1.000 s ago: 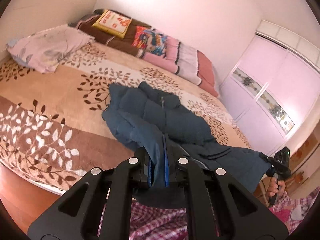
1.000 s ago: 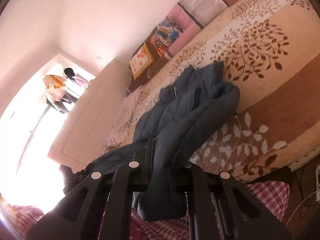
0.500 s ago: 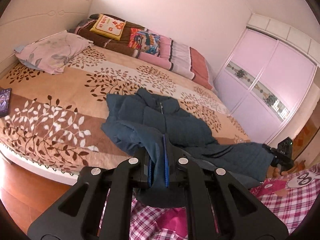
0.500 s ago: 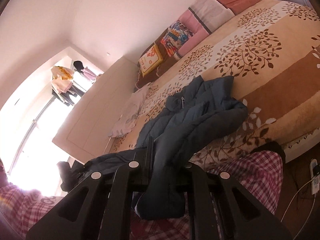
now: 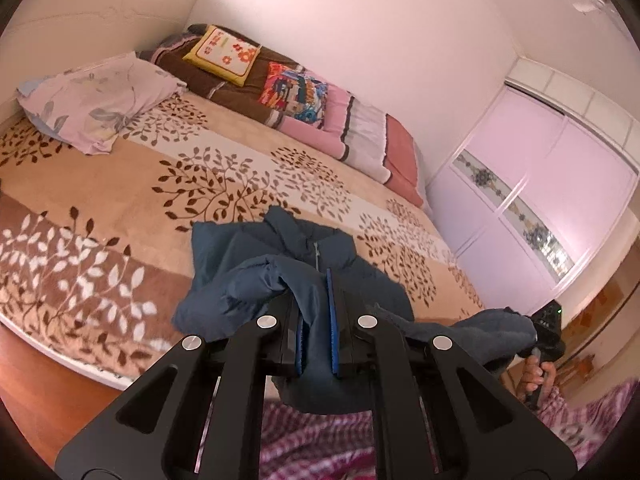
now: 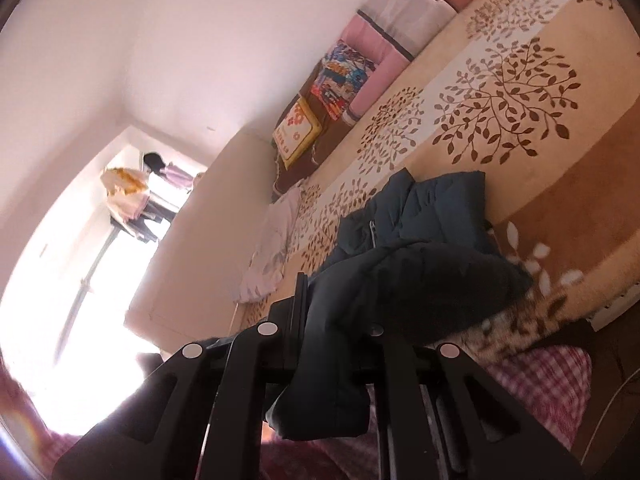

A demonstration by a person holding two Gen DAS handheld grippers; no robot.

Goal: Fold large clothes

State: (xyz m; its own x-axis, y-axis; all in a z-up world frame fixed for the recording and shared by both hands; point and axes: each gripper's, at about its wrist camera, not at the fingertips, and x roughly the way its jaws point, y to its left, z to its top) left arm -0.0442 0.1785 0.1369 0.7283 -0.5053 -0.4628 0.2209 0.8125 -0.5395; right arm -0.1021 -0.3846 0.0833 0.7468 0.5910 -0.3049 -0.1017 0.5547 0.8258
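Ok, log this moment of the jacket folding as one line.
stage: lifting hem | left hand-held gripper: shut on blue jacket | right hand-held gripper: shut on blue jacket | collar end: on bed

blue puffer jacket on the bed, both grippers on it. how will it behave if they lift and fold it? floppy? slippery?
The jacket is probably floppy: it sags between the left gripper and right gripper, and a loose flap droops below the fingers. Its puffy quilted bulk suggests it is light for its size and may spring back from a fold. The smooth-looking shell may creep in the grip.
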